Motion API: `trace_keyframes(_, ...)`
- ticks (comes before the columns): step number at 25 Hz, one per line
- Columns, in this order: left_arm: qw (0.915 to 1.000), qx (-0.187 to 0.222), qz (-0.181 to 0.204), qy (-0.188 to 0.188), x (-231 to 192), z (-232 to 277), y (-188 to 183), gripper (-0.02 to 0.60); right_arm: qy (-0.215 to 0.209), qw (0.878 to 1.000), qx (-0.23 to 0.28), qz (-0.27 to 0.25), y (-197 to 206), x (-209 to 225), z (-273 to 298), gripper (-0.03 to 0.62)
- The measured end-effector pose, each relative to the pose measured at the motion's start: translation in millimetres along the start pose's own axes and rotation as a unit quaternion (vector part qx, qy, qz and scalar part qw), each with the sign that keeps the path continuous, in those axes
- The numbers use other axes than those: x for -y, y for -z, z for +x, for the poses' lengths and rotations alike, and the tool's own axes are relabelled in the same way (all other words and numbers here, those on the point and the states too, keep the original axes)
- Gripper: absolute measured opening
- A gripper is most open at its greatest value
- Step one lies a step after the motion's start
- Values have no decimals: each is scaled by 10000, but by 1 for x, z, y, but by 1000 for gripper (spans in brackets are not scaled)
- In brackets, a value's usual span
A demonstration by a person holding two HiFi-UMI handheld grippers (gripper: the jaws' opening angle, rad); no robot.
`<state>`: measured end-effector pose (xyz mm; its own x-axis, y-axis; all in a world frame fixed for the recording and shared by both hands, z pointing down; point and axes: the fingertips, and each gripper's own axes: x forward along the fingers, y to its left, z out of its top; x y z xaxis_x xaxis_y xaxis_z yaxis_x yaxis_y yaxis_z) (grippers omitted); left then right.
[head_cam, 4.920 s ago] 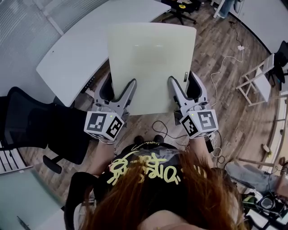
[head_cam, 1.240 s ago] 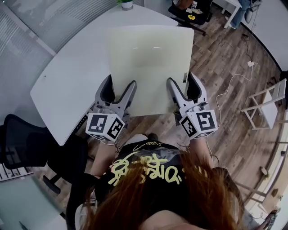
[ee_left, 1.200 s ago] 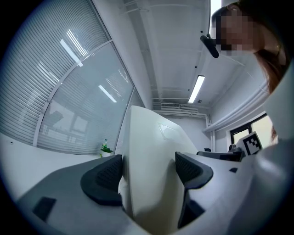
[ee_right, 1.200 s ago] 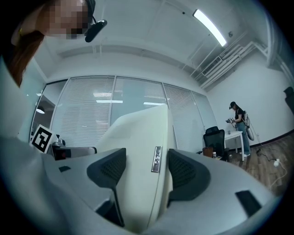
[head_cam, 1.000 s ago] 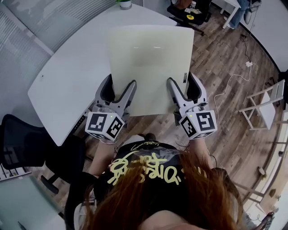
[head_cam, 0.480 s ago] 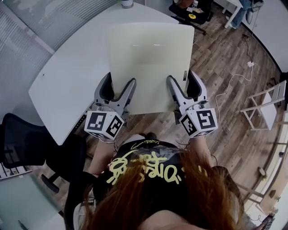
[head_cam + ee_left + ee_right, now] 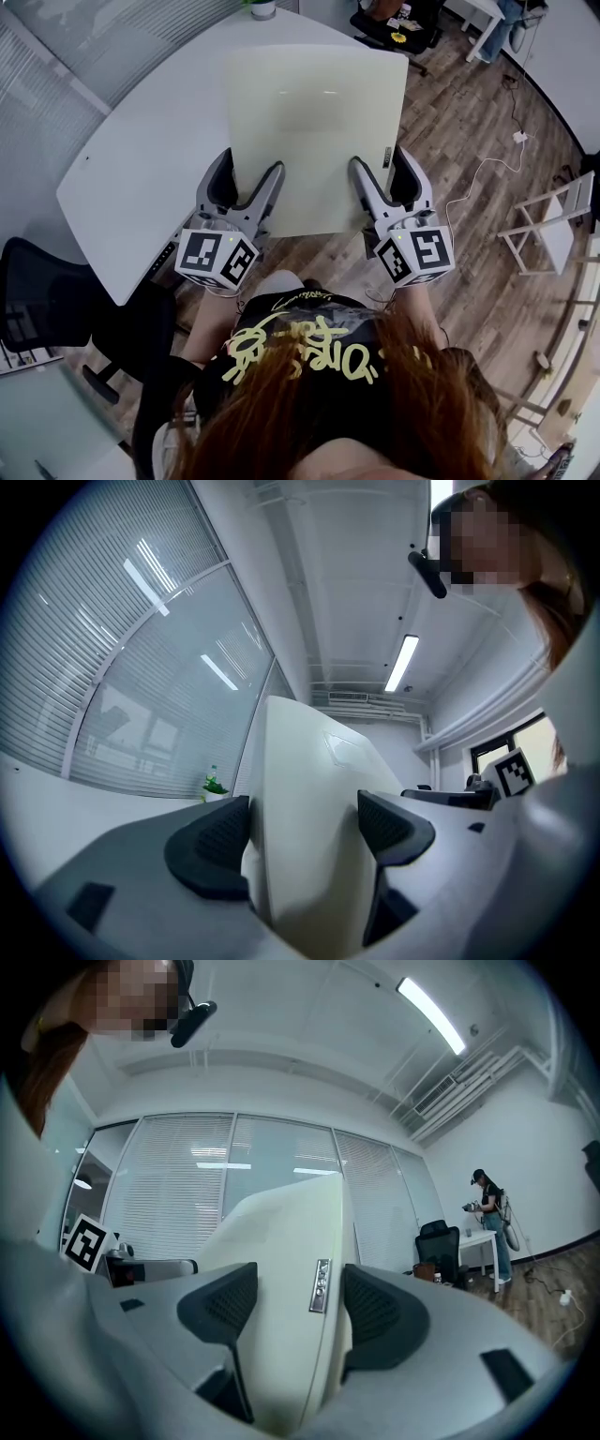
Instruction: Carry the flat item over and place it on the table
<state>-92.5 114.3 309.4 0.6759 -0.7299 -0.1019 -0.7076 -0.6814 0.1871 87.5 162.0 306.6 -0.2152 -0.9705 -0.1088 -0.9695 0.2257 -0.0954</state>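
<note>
Left gripper: my left gripper is clenched on the near edge of the flat board, one finger under it on the table side and the other finger on top.
Left gripper view: the pale board fills the gap of my left gripper, and both dark pads press against it.
Right gripper: my right gripper grasps the same near edge at the corner away from the table.
Right gripper view: my right gripper has its fingers tight on the board, with a small metal tag on the board's thin edge just by the outer pad.
Board: cream, square with rounded corners, held up by its near edge and reaching away from me. Its left part hangs over the table, its right part over the wooden floor beside the table. I can't tell whether it touches the table top.
Table: white, with a curved edge, and a small potted plant at its far end.
Beside the table: a black office chair at its near corner.
</note>
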Motion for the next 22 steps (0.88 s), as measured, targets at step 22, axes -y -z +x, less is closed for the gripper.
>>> trace_keyframes(22,9999,39,88,-34,-41,58,3,362,-17,10000,58,37,12,29,67,285)
